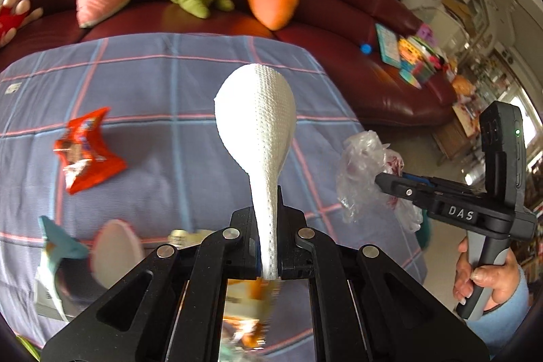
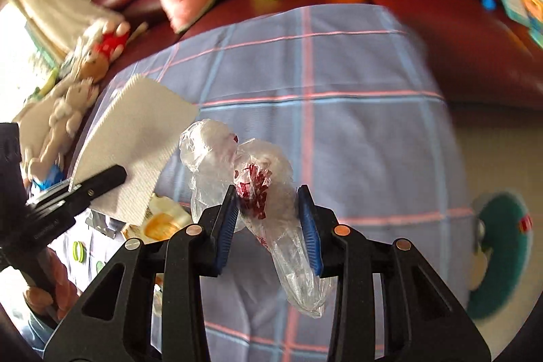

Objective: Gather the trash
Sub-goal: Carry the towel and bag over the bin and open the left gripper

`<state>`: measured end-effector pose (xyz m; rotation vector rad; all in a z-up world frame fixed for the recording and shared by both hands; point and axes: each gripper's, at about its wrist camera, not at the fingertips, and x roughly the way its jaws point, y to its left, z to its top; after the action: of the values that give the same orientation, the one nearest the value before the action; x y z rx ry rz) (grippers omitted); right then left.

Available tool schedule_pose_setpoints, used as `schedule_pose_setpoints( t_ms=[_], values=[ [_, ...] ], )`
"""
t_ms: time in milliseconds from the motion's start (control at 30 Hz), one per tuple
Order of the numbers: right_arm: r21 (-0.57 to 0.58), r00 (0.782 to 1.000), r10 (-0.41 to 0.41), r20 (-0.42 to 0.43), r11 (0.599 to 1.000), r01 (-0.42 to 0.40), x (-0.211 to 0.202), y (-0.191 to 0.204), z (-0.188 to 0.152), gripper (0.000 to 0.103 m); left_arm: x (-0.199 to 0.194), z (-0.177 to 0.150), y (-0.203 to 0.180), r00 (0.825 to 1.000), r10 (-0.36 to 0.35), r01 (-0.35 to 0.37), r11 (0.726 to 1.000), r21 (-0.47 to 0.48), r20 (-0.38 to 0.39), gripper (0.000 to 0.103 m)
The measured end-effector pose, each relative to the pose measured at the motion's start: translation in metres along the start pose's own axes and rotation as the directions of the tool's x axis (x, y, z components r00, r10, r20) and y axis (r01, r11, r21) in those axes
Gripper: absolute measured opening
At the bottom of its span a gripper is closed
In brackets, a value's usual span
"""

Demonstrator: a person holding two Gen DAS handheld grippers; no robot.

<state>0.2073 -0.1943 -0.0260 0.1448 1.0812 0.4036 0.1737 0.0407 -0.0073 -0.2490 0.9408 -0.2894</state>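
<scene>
My left gripper (image 1: 268,212) is shut on the narrow end of a white embossed paper towel (image 1: 256,111), which stands up above the plaid tablecloth (image 1: 169,73). From the right wrist view, that gripper (image 2: 118,173) and the towel (image 2: 135,138) are at the left. My right gripper (image 2: 268,190) has its blue pads pressed on a crumpled clear plastic bag (image 2: 217,155) with red print, held above the cloth. The left wrist view shows this gripper (image 1: 381,180) and bag (image 1: 359,165) at the right, past the table edge, with a hand on the handle.
An orange snack wrapper (image 1: 85,151), a teal and white wrapper (image 1: 57,256) and a white round lid (image 1: 115,250) lie on the table's left. A maroon sofa (image 1: 339,22) with plush toys runs behind. A teal round object (image 2: 502,253) sits low at the right.
</scene>
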Motion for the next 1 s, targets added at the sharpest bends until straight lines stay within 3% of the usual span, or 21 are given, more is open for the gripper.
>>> schedule_pose_setpoints(
  t_ms=[300,533,733,1000],
  values=[
    [0.224,0.993,-0.060,0.100,0.974,0.036,-0.066,-0.121,-0.047,0.034,0.042,-0.001,-0.113,0.995,-0.063,0.076,0.983,0.168,-0.078,0.005],
    [0.369,0.976,-0.129,0.174,0.928,0.057,-0.110,-0.199,-0.084,0.035,0.096,-0.015,-0.205,0.974,-0.140,0.183,0.951,0.248,-0.180,0.005],
    [0.482,0.960,-0.194,0.204,0.873,0.074,-0.141,-0.260,-0.118,0.035,0.136,-0.036,-0.270,0.957,-0.133,0.216,0.921,0.324,-0.259,0.005],
    [0.560,0.964,-0.198,0.176,0.826,0.068,-0.139,-0.306,-0.139,0.036,0.187,-0.043,-0.321,0.939,-0.104,0.227,0.904,0.363,-0.329,0.005]
  ],
)
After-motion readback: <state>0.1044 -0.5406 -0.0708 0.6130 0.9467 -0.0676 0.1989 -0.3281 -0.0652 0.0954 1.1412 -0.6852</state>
